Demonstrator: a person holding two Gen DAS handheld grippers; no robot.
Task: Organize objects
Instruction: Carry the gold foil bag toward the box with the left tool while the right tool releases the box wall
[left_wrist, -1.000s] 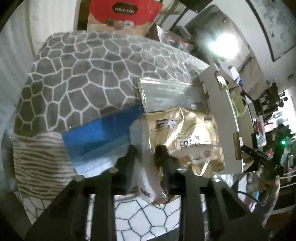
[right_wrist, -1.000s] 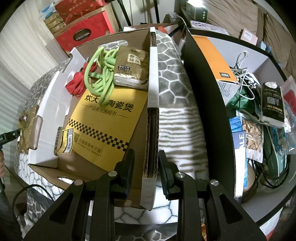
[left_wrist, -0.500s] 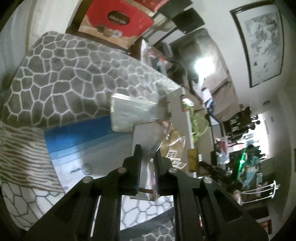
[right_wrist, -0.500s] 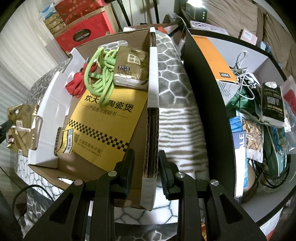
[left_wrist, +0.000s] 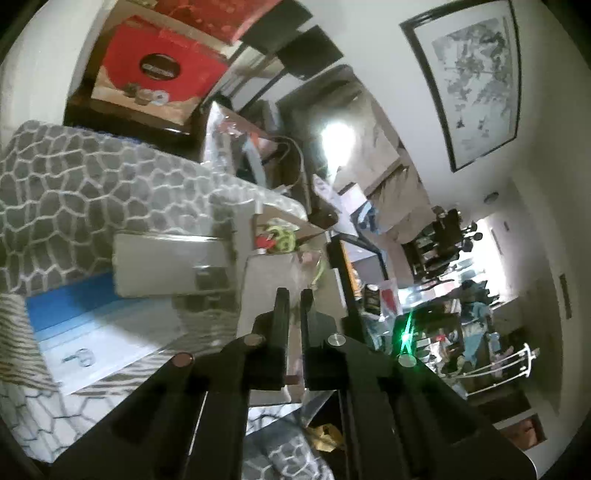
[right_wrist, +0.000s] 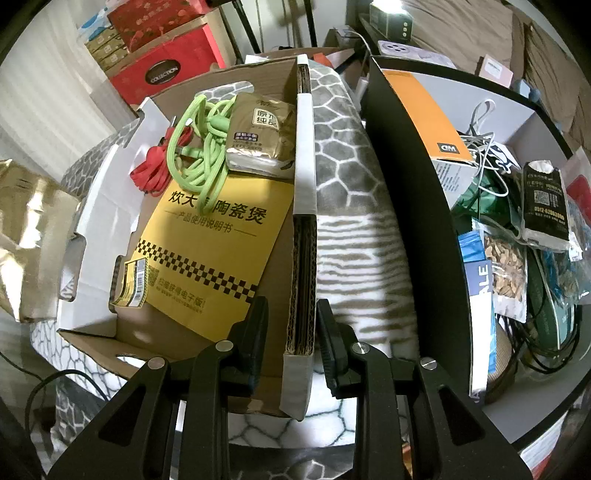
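Gold packet (right_wrist: 33, 229): lifted off the patterned blanket (left_wrist: 85, 199) within the last second; now hanging in the air just beside the outer white flap of the cardboard box (right_wrist: 96, 206), not yet over the opening; seen close-up and blurred from the left wrist. Left gripper (left_wrist: 294, 295): narrowed to almost nothing over that second and pinched on the packet's edge, foil showing between and below the fingers. Right gripper (right_wrist: 291, 325): unmoved, set narrow astride the box's near side wall; sliver of gap visible at the left pad, so no firm clamp evident. Box contents unchanged: yellow booklet (right_wrist: 207, 251), green cord (right_wrist: 199, 155) and a matching gold packet (right_wrist: 258, 136) at the far end. Judged: pick-up done, transfer under way; remaining steps likely a carry across the flap and a release inside. Risk noted: thin edge grip on slippery foil; possible snag on the raised flap.
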